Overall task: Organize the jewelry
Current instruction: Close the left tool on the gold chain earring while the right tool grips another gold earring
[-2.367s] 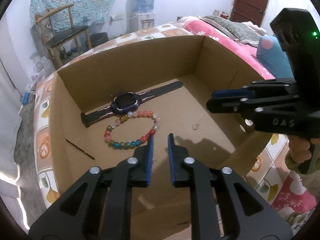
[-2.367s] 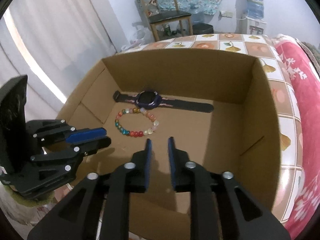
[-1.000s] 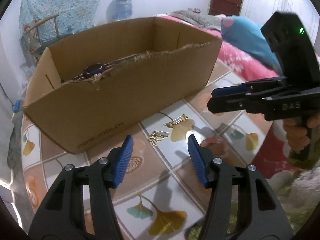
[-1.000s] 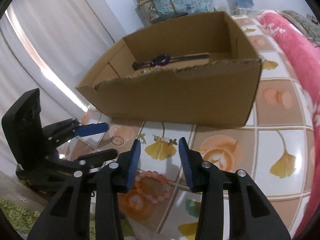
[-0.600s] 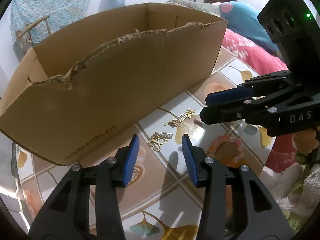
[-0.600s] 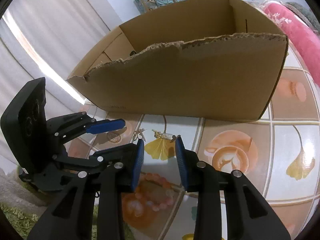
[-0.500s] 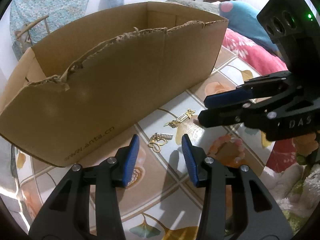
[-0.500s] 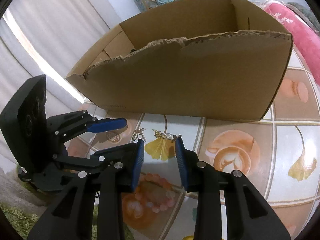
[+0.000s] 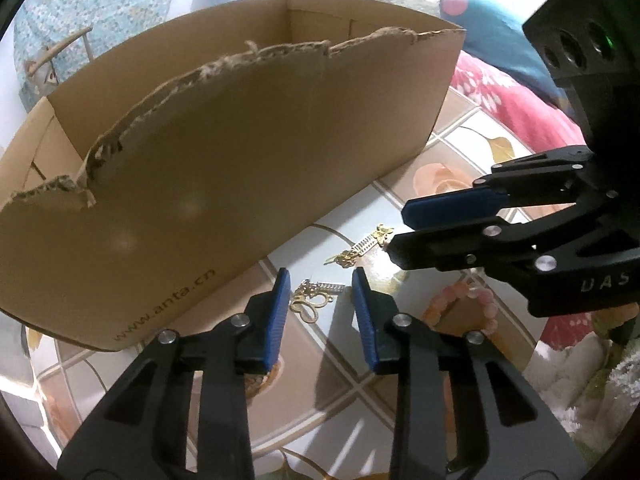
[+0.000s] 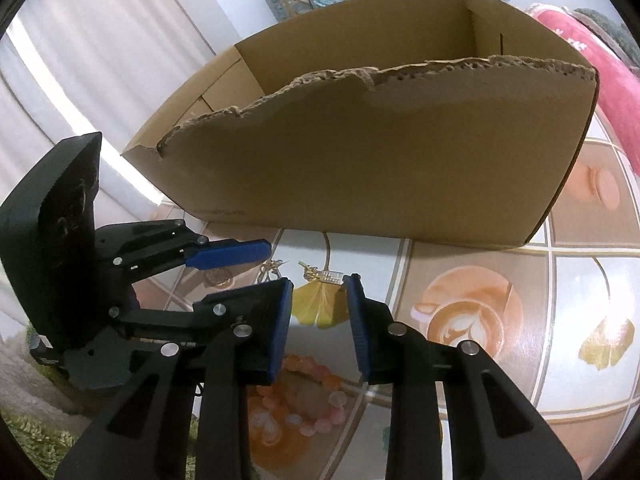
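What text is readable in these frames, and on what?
"www.anta.cn": printed on the near outer wall of the cardboard box.
"DAS": on the body of the right hand-held gripper, as seen in the left wrist view.
Small print low on the box wall in the right wrist view: too blurred to read.

Cardboard box [image 9: 208, 168] showing matt, torn rough rim; tiled tabletop [image 10: 472, 272] reflecting glossy; gold earrings [image 9: 312, 298] glinting metallic; ribbed blue pads [image 9: 280, 312].

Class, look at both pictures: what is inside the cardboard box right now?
Only bare inner walls of the cardboard box show above its torn front edge. The front wall hides the floor, so its contents cannot be seen.
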Demonstrator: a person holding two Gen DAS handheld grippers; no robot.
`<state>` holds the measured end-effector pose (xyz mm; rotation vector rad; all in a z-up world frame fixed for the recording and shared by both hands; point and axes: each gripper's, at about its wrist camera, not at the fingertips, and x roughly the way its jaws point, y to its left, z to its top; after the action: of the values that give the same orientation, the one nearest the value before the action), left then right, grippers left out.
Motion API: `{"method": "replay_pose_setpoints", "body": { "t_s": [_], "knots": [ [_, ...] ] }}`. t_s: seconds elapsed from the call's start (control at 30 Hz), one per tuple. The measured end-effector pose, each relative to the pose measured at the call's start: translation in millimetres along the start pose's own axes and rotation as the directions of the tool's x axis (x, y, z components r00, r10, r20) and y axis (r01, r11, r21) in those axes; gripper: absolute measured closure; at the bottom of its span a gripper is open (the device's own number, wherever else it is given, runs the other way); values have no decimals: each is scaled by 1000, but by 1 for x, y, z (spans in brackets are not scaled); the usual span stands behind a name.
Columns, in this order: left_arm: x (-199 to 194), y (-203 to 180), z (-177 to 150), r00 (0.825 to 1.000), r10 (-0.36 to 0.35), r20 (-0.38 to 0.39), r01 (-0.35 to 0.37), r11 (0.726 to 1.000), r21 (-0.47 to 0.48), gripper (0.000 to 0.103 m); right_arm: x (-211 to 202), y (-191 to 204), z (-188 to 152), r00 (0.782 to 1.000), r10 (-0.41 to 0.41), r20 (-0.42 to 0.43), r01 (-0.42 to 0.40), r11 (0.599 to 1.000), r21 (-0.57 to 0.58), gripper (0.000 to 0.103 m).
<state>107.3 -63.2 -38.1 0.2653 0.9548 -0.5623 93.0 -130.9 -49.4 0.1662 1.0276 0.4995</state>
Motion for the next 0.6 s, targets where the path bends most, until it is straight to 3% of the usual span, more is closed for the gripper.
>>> {"method": "replay_pose_setpoints", "body": {
  "t_s": [0.27, 0.37, 0.6],
  "knots": [
    [2, -1, 0, 1000, 5, -3, -5, 1000, 3, 75, 0, -5, -2, 1000, 0, 2, 0, 1000, 17, 75],
    [0, -2, -1, 1000, 11, -1, -11, 1000, 13, 81, -1, -7, -3, 1000, -1, 4, 1, 1000, 20, 75],
    [0, -2, -1, 1000, 18, 6, -18, 1000, 23, 86, -4, -7, -4, 1000, -1, 9, 1, 1000, 20, 75]
  ]
}}
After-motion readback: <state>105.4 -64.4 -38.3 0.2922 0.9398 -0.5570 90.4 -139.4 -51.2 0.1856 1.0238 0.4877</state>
